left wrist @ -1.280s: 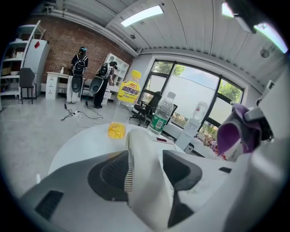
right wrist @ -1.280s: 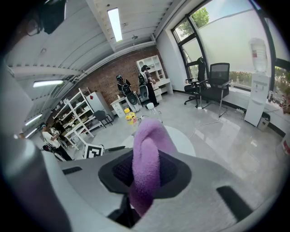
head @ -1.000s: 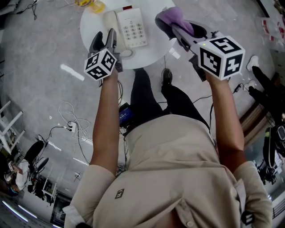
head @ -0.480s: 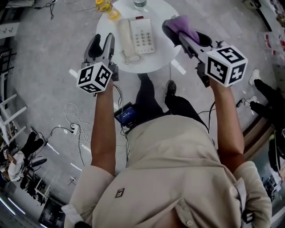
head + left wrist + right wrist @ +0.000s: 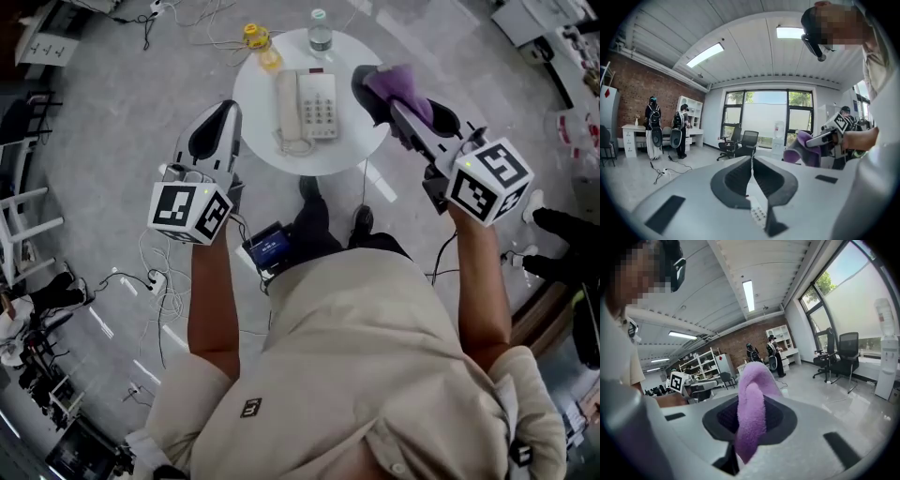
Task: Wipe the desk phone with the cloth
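Now both grippers have come up and away from the table [image 5: 258, 141], which looks smaller and lies further below them than it did a second ago. The left gripper [image 5: 217, 117] stood with its jaws spread in the earlier head views; they have just been closing and now meet edge to edge in the left gripper view, with nothing between them. The right gripper [image 5: 386, 98] holds as before: its jaws are clamped on the purple cloth [image 5: 752, 418], a folded wad of which sticks out past the tips. The phone [image 5: 307, 111] sits on the table, handset on its cradle, ahead of and well below both grippers, roughly between their two lines, and neither the cloth nor a jaw touches it. A bottle [image 5: 321, 33] and a yellow thing [image 5: 260, 42] stand beyond it at the far edge. Both gripper views look out across the room rather than down at the table, so the tools are no longer aimed at the work. Judged from this, no wiping is going on: with the empty left jaws shut and the cloth lifted clear, the pass over the phone looks finished, though I cannot tell from these views whether the phone is clean.
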The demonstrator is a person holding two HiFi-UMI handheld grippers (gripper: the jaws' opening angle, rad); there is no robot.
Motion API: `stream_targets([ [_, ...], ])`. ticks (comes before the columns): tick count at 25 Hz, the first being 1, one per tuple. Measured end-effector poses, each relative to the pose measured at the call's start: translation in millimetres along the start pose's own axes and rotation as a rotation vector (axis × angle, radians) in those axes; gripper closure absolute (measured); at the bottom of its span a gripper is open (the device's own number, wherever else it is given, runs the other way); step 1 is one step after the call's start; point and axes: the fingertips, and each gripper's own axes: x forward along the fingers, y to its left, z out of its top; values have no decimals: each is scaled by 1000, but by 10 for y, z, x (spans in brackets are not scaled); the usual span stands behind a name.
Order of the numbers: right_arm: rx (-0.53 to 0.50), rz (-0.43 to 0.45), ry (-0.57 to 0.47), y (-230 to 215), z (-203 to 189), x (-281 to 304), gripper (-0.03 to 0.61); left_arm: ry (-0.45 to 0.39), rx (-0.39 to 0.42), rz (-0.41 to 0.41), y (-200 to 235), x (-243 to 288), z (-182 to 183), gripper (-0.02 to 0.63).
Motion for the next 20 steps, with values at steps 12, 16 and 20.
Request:
stream_targets([
  [12,-86,43,-41,524,271,-482,519,-17,49,-22,-539,-613,509,598],
  [16,-98,45,-45,575,210,-632,519,-40,56,-27,-667,-710,495,598],
  [20,-107,53,-44,684,182,-710,520,-48,65,-27,-733,-822,507,598],
])
